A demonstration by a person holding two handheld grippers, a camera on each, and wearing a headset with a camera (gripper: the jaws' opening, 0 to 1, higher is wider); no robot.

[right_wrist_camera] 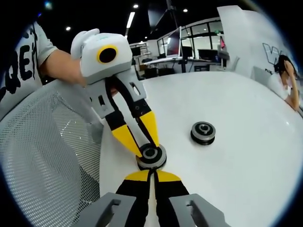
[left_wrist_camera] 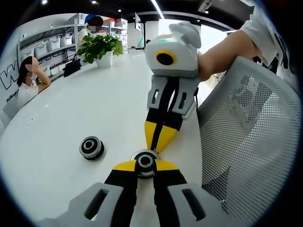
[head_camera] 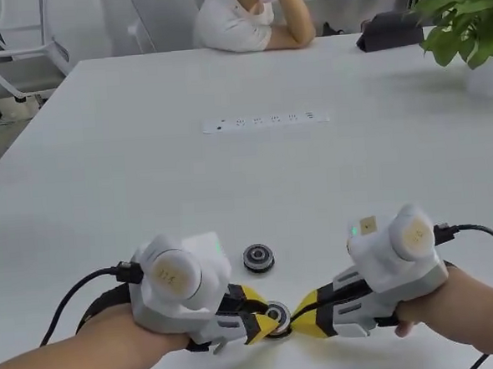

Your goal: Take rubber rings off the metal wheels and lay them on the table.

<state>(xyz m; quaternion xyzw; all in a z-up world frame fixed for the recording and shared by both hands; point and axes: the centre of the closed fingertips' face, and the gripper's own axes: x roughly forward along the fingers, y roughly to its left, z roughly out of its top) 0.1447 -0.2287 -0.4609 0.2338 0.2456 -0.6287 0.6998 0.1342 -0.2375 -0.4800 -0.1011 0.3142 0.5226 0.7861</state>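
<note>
white table (head_camera: 229,177), potted plant (head_camera: 462,16), mesh chair (left_wrist_camera: 255,137)

Two metal wheels (head_camera: 258,257) (head_camera: 277,314); two claws (head_camera: 266,324) (head_camera: 300,309); one power strip (head_camera: 265,121); one plant (head_camera: 462,16).

A: Head view, where from?
B: High over the near edge of the bench (head_camera: 103,160), facing forward and down. Left gripper (head_camera: 270,320) and right gripper (head_camera: 299,308) close at the bottom. Power strip (head_camera: 265,121) mid-distance. Seated person (head_camera: 245,17) and plant (head_camera: 462,16) at the far side.
A: Gripper views?
B: Both low, just above the bench top, very near. Left gripper view looks along its fingers (left_wrist_camera: 124,166) straight at the right gripper. Right gripper view looks back the opposite way.
A: Overlap?
B: All three share the wheel (head_camera: 277,315) between the grippers and the second wheel (head_camera: 258,257) near it. Both gripper views take in a mesh chair back (left_wrist_camera: 251,137) and the seated person.
</note>
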